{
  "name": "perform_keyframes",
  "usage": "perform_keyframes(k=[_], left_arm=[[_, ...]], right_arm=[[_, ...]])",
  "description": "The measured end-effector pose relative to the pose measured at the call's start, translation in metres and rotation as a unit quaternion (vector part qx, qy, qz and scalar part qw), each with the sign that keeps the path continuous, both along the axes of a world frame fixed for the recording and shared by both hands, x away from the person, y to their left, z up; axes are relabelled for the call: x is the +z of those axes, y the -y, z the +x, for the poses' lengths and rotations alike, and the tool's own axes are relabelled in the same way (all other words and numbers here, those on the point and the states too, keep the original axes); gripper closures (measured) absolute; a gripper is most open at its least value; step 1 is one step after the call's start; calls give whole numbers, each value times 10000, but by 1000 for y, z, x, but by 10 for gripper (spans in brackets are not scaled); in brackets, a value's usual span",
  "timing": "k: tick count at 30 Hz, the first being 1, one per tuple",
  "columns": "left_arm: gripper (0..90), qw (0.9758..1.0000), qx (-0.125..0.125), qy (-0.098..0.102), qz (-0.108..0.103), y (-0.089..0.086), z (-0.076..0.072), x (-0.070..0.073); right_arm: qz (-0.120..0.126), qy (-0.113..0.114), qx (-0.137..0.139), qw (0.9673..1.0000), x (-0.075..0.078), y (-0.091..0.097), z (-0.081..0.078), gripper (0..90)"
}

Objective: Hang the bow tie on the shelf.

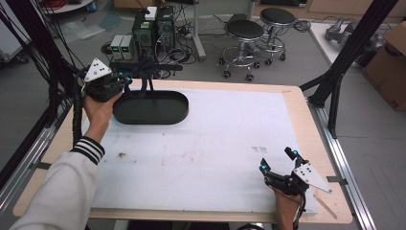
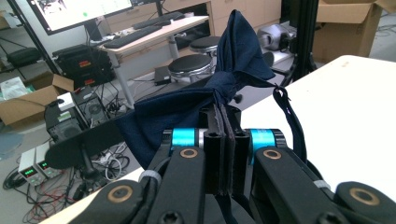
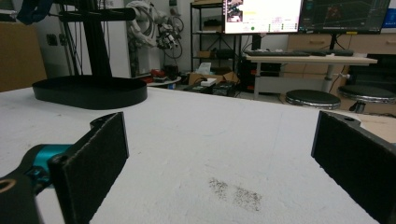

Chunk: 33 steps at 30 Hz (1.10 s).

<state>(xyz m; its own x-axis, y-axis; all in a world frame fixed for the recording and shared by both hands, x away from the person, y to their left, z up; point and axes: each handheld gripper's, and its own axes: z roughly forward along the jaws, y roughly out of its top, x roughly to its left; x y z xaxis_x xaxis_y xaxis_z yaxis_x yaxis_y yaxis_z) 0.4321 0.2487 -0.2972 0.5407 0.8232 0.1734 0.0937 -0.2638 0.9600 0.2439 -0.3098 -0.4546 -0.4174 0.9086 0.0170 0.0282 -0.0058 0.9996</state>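
At far-left table edge, left gripper (image 1: 125,78) pinches bunched navy cloth (image 2: 187,109), soft and creased, beside black oval stand base (image 1: 151,107); cloth possibly hanging from stand's arm, unclear. Rightward, bare white foam mat (image 1: 215,143), faintly smudged. Near-right corner: right gripper (image 1: 277,161) spread wide, empty. Progress looks early.

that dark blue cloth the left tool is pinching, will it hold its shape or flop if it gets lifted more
Probably floppy: the dark blue cloth bunches into folds where the left tool pinches it, and sags beside it. It looks thin, so likely light. A loose strap dangles and might snag on the black stand.
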Motion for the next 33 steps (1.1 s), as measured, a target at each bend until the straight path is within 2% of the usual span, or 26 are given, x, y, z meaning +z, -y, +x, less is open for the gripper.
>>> perform_keyframes(k=[3, 5, 8, 13, 16, 24, 27, 29, 33], left_arm=[[878, 10000, -35, 51, 36, 0, 5, 1], [878, 9999, -16, 20, 153, 1, 9, 1], [878, 10000, 7, 43, 54, 0, 12, 1], [878, 9997, 53, 85, 204, -3, 17, 6], [878, 9997, 97, 140, 156, -5, 21, 10], [878, 9995, 123, 104, 257, -5, 33, 9], [878, 9996, 143, 74, 232, -6, 39, 7], [878, 9992, 127, 58, 362, -5, 46, 7], [878, 9991, 111, -1, 410, -5, 53, 3]], right_arm=[[6, -4, -2, 10000, 0, 0, 0, 28], [8, -17, -18, 10000, 0, 0, 0, 28], [10, -17, -26, 10000, 0, 0, 0, 28], [39, -37, -36, 10000, 0, 0, 0, 28], [44, -36, -33, 10000, 0, 0, 0, 28], [45, -36, -36, 10000, 0, 0, 0, 28], [45, -35, -37, 10000, 0, 0, 0, 28], [46, -33, -39, 10000, 0, 0, 0, 28], [54, -37, -45, 10000, 0, 0, 0, 28]])
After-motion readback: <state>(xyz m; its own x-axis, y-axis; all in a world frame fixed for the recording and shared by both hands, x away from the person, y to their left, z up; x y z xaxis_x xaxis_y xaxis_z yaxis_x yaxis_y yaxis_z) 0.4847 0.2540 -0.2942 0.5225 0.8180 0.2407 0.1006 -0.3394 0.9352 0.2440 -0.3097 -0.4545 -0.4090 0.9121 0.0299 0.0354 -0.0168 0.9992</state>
